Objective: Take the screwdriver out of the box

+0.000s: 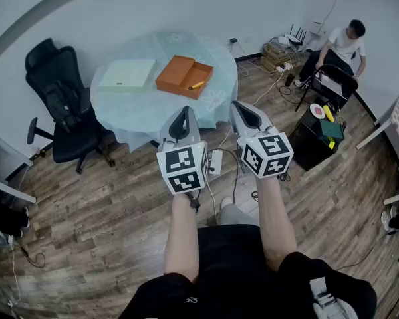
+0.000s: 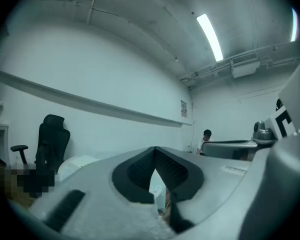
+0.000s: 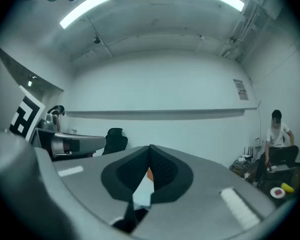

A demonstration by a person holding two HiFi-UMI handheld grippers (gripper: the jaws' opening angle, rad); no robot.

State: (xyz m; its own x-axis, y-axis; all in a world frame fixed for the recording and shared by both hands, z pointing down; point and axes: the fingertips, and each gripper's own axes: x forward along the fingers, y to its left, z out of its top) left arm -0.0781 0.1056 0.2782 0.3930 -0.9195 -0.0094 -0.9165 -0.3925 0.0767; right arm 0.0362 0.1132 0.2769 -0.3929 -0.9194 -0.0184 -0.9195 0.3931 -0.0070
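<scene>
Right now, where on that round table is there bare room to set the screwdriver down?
The widest bare cloth is along the near rim of the table, in front of the pale flat box and the orange box. A smaller patch lies right of the orange box. The middle is crowded: both boxes sit close together.

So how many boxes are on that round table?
2. A flat pale box lies on the table's left side, and an open orange box sits to its right with the yellow-handled screwdriver inside. None looks hidden.
</scene>
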